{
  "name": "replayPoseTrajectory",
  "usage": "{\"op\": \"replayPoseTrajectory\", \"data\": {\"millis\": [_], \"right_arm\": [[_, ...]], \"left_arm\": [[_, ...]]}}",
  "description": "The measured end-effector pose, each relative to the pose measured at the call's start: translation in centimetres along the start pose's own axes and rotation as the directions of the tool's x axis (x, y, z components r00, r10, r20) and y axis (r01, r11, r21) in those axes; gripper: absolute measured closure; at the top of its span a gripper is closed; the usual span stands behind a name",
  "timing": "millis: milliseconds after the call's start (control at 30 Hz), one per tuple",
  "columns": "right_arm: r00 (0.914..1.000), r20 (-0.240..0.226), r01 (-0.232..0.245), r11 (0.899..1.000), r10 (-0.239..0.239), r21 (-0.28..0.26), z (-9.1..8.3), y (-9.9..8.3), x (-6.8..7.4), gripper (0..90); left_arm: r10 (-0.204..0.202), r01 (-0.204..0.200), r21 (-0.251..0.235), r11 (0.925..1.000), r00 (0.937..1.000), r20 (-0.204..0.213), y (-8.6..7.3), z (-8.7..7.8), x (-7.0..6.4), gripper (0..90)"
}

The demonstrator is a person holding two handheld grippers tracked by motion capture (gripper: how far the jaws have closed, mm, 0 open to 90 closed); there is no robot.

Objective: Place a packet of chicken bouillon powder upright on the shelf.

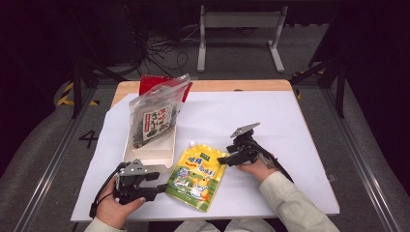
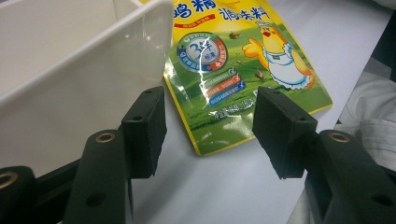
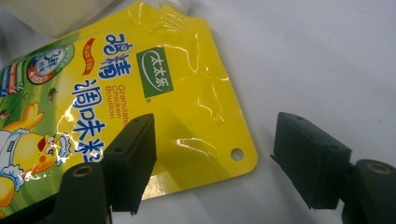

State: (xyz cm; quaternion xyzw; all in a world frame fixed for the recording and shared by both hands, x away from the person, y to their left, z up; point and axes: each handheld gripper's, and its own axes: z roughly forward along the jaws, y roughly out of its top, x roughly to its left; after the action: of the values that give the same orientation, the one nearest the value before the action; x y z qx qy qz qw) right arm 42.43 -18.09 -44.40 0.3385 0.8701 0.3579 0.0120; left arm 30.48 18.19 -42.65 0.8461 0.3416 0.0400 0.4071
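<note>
A yellow-and-green seasoning pouch (image 1: 197, 177) printed with a cartoon chicken lies flat on the white sheet (image 1: 290, 159), between the two grippers and held by neither. The right gripper (image 1: 223, 160) rests to the pouch's right, near its upper corner, its jaws spread wide and empty; in the right gripper view the pouch (image 3: 140, 107) lies ahead and toward the left jaw, whose tip overlaps the pouch's yellow edge, while the corner with the punched hole falls in the gap and the right jaw stands over bare sheet. Whether the left jaw actually touches the pouch cannot be told. The left gripper (image 1: 162, 187) sits at the pouch's lower-left corner, likewise spread open and gripping nothing; in the left gripper view the pouch's green bottom edge (image 2: 233, 93) lies just ahead of the gap between the jaws, apart from both. The left jaw in that view stands just beside the near wall of a white tray (image 2: 79, 79). From the high view, this tray (image 1: 154, 150) sits just beyond the left gripper and adjoins the pouch's upper-left edge; a clear bag of dark dried food (image 1: 157, 113) stands upright in it, with a red packet (image 1: 149, 82) behind. A hand (image 1: 113, 208) holds the left gripper, and a sleeved hand (image 1: 258, 169) the right.
</note>
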Motion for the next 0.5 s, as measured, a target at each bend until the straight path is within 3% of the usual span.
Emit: {"op": "replayPoseTrajectory", "data": {"millis": [233, 500], "right_arm": [[0.9999, -0.011, -0.005, 1.0, 0.005, 0.002, 0.2, 0.0, 0.1, 29.0], [0.9998, -0.019, 0.007, 1.0, -0.006, 0.013, 0.3, 0.0, 0.7, 30.7]], "left_arm": [[-0.01, 0.009, 0.019, 0.9998, 0.9999, 0.009, -0.1, 0.5, 0.0, 45.2], [0.026, -0.028, 0.039, 0.9989, 0.9993, 0.028, -0.1, 1.3, -0.3, 46.5]]}}
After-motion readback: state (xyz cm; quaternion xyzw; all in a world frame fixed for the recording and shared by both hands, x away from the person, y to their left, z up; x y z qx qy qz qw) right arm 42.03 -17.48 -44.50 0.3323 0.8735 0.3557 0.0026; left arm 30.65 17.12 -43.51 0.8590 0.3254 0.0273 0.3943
